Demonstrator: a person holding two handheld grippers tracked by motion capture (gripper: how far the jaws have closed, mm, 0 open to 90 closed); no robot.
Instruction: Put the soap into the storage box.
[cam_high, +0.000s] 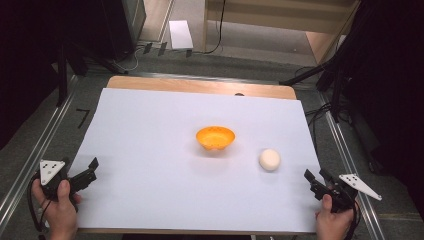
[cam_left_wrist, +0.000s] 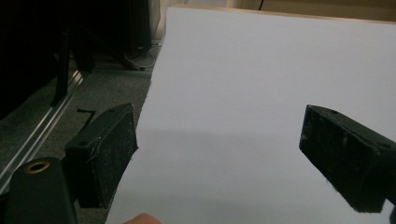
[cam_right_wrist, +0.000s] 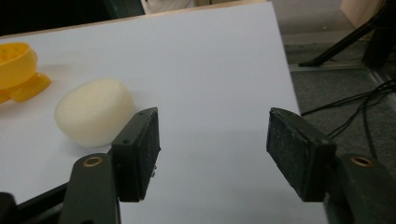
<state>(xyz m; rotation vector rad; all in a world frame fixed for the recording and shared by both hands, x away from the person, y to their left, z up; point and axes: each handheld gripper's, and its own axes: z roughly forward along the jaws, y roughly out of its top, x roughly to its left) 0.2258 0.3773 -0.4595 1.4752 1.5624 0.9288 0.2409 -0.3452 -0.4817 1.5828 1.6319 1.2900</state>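
Note:
An orange bowl (cam_high: 215, 138) stands upright near the middle of the white sheet (cam_high: 150, 125). To its right and a bit nearer lies a round cream puck (cam_high: 269, 159). My left gripper (cam_high: 91, 171) hovers open at the sheet's near left edge, far from both. In the left gripper view its jaws (cam_left_wrist: 219, 149) stand wide apart over bare white sheet (cam_left_wrist: 261, 74). My right gripper (cam_high: 316, 178) is open at the near right edge. In the right gripper view the cream puck (cam_right_wrist: 93, 112) lies just beyond and left of my gripper (cam_right_wrist: 214, 140), outside the jaws, with the orange bowl (cam_right_wrist: 16, 70) farther left.
The sheet covers a wooden table (cam_high: 200, 86) whose back edge shows. Metal rails (cam_high: 35, 150) run along both sides on grey floor. Black stands and cables (cam_high: 320, 112) crowd the right side, and a white box (cam_high: 180, 34) lies on the floor beyond.

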